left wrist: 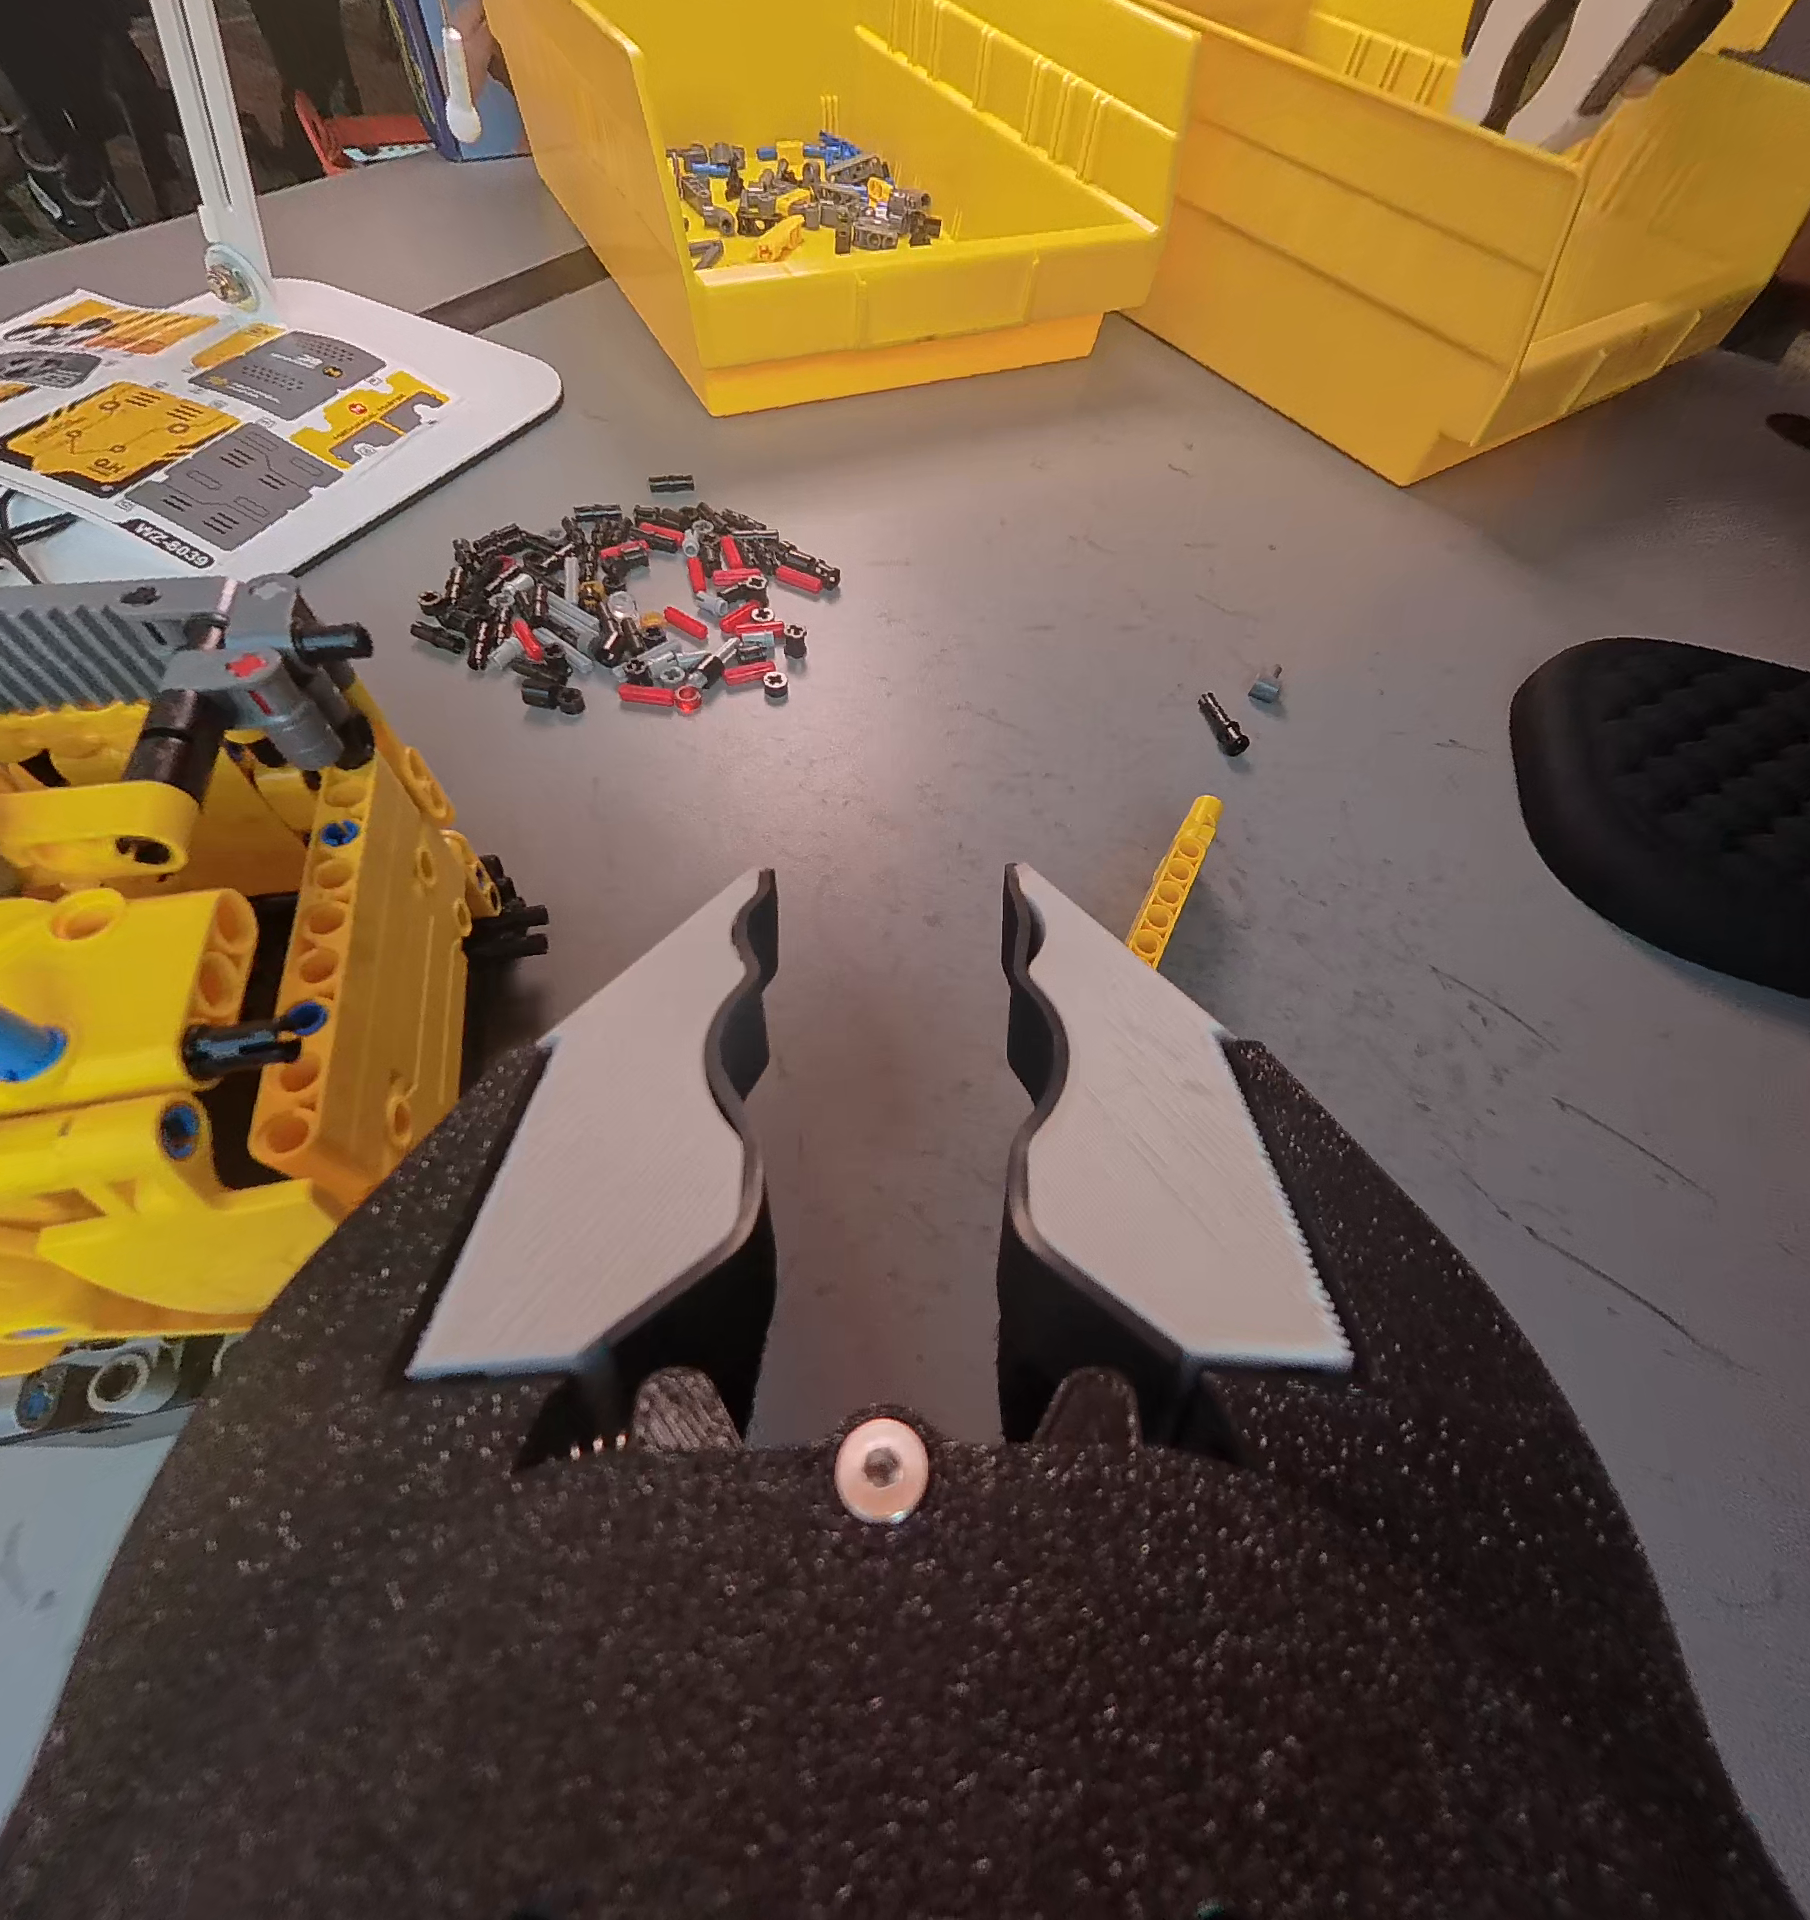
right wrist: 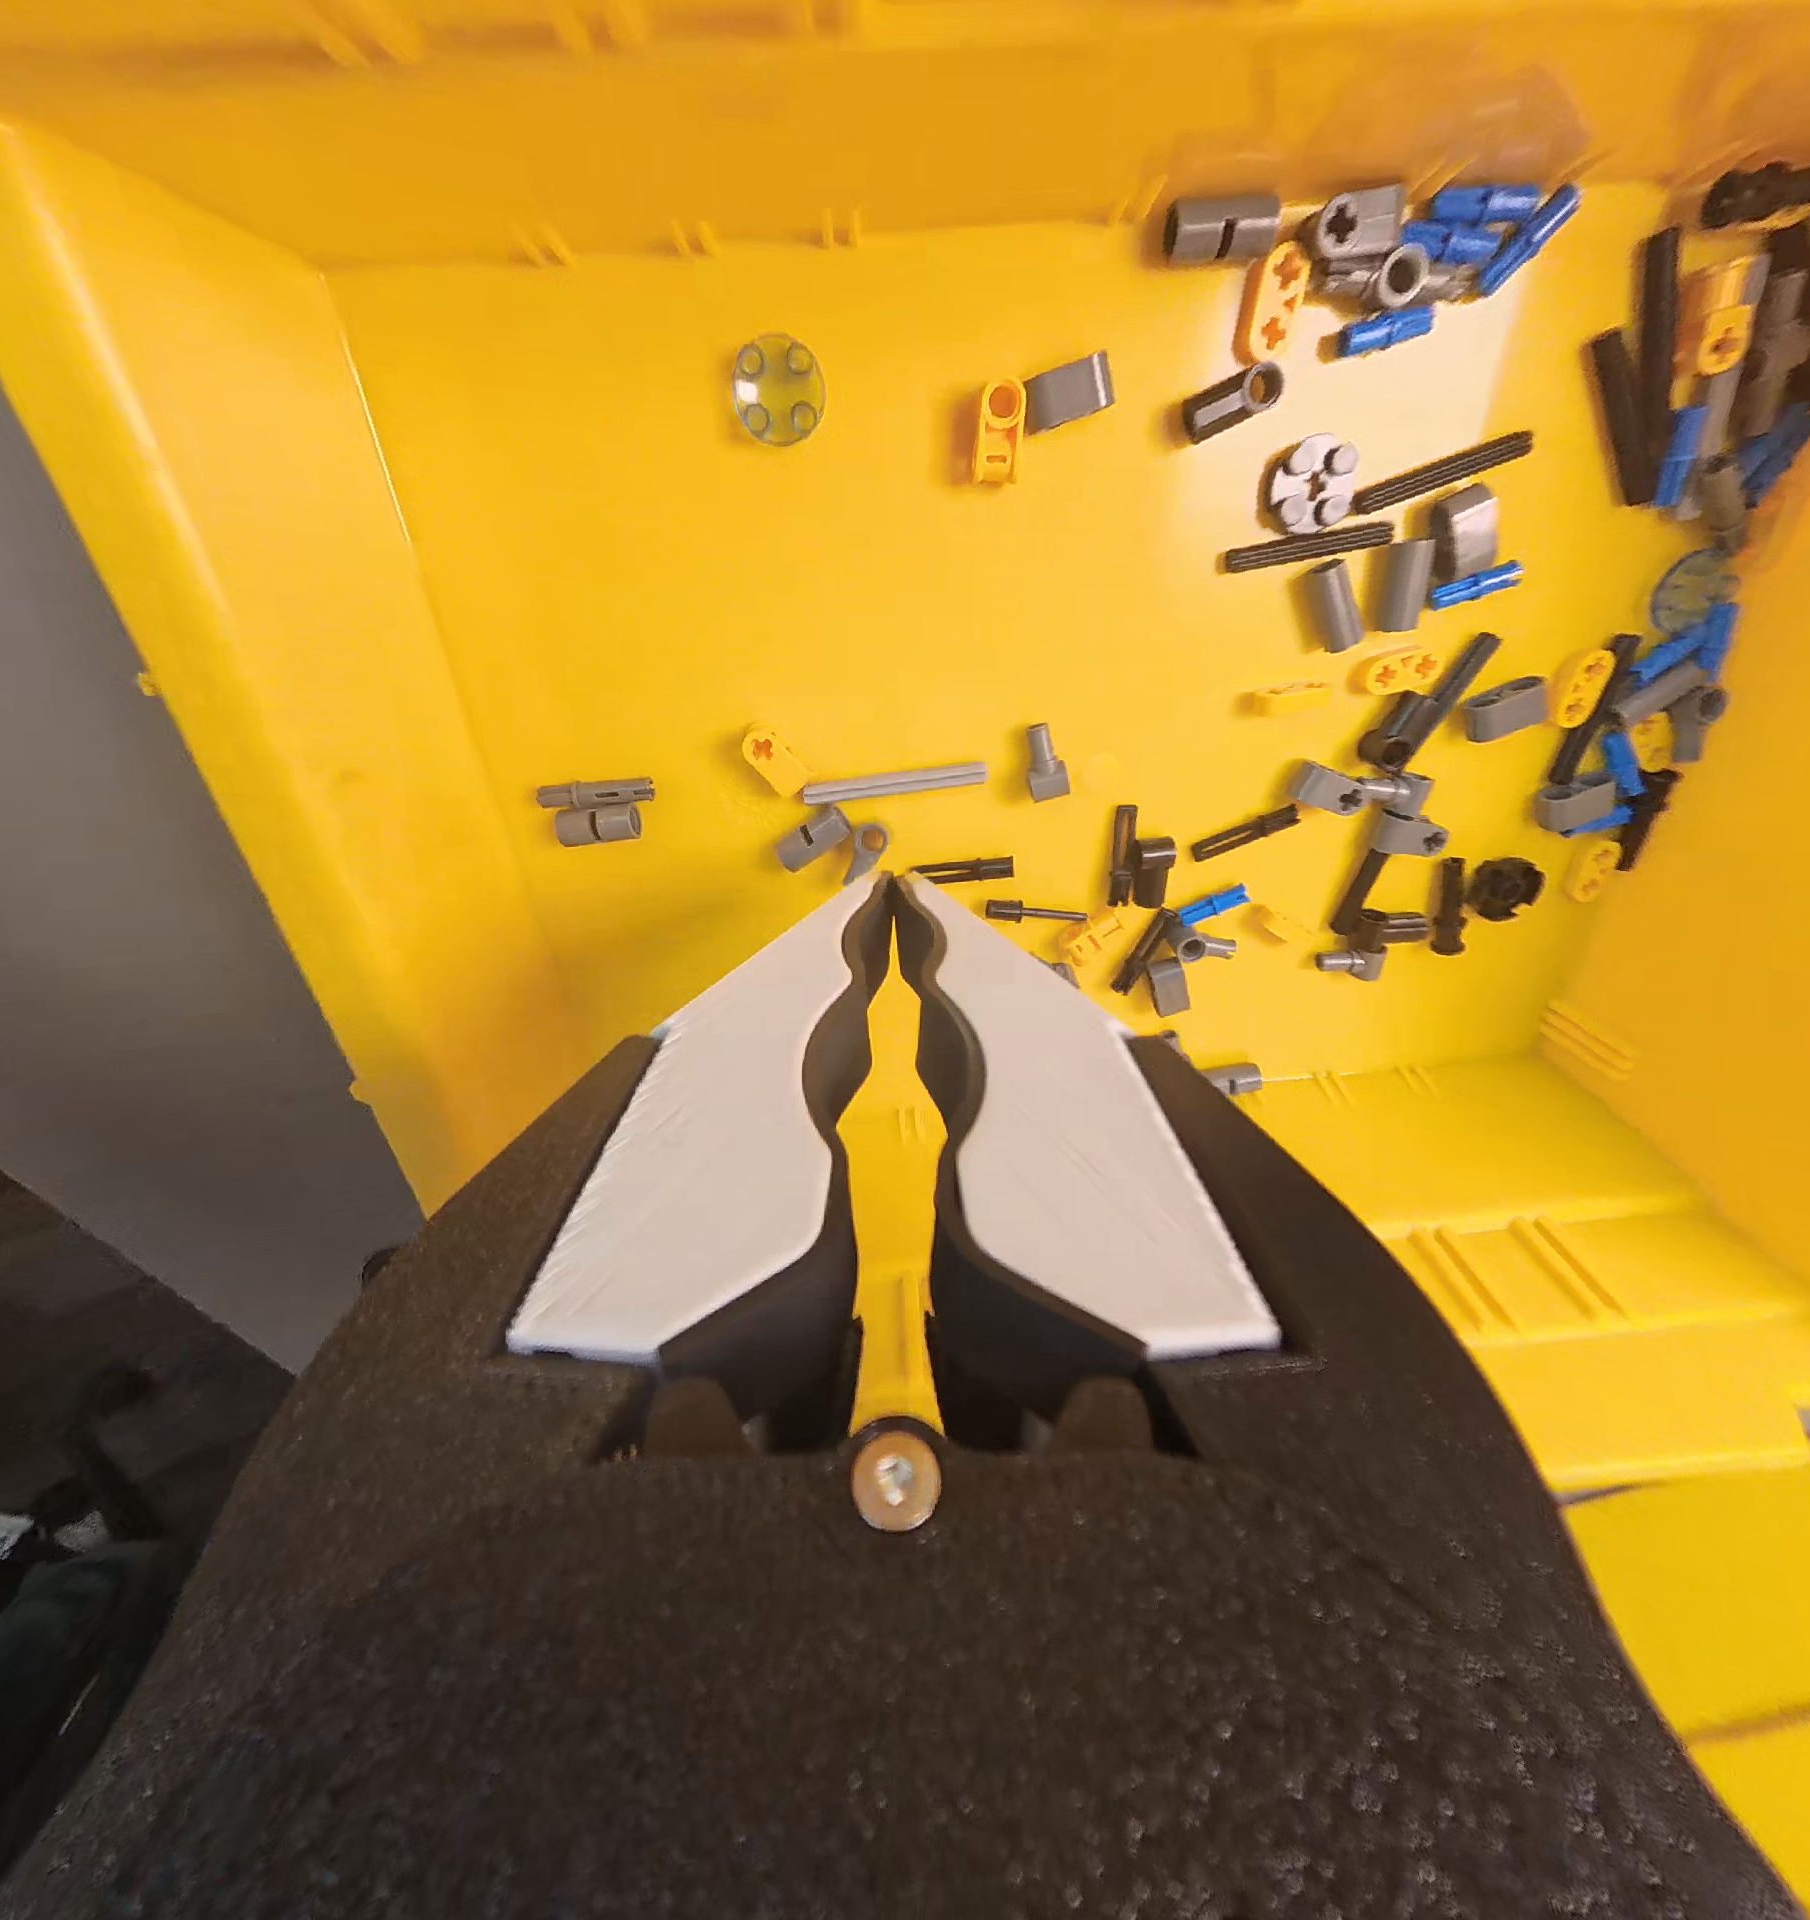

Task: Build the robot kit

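My left gripper (left wrist: pixel 888 894) is open and empty, low over the grey table (left wrist: pixel 984 790). A yellow brick-built vehicle model (left wrist: pixel 184 966) stands just left of it. A yellow holed beam (left wrist: pixel 1181 873) lies by its right finger. A pile of small black, red and grey pins (left wrist: pixel 631 603) lies ahead. My right gripper (right wrist: pixel 893 885) is shut, tips together, inside a yellow bin (right wrist: pixel 568 540). Its tips sit right next to a small grey ring piece (right wrist: pixel 866 844); I cannot tell whether they pinch it. In the left wrist view it shows in the far right bin (left wrist: pixel 1566 62).
Two yellow bins (left wrist: pixel 911 312) (left wrist: pixel 1400 312) stand at the back; the left one holds small parts (left wrist: pixel 807 197). A sticker sheet (left wrist: pixel 184 416) lies on a white stand base. A black pad (left wrist: pixel 1711 810) lies right. Loose pins (left wrist: pixel 1225 722) lie near it. Many parts (right wrist: pixel 1452 665) fill the bin's right side. My hands' fingertips stand some 45 centimeters from each other.
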Demonstrator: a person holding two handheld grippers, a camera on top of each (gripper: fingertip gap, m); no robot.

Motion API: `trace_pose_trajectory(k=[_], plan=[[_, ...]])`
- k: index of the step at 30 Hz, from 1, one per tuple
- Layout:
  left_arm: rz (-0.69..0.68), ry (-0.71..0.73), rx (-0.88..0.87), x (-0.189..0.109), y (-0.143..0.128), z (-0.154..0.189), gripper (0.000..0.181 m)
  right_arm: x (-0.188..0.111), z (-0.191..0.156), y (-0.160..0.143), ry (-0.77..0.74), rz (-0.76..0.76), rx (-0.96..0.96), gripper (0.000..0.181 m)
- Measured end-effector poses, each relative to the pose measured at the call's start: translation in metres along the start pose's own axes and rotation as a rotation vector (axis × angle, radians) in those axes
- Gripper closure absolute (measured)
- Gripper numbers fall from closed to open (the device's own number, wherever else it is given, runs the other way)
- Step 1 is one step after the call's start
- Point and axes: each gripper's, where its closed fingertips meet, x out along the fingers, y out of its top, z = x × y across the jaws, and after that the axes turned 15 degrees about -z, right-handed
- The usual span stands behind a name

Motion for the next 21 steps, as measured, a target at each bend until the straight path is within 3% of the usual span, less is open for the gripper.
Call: trace_pose_trajectory(k=[4, 8, 11, 21], plan=[[0.004, -0.007, 0.001, -0.001, 0.000, 0.001, 0.138, -0.024, -0.005, 0.008, -0.027, 0.065, 0.002, 0.181], [0.004, -0.010, 0.013, -0.002, -0.001, 0.003, 0.138, 0.006, -0.011, -0.008, -0.006, -0.073, -0.008, 0.171], [0.004, -0.011, 0.013, -0.003, -0.002, 0.004, 0.138, 0.021, -0.012, -0.011, 0.000, -0.094, -0.005, 0.169], [-0.001, -0.012, 0.008, -0.002, -0.002, 0.003, 0.138, 0.031, -0.011, -0.006, 0.009, -0.077, -0.016, 0.167]])
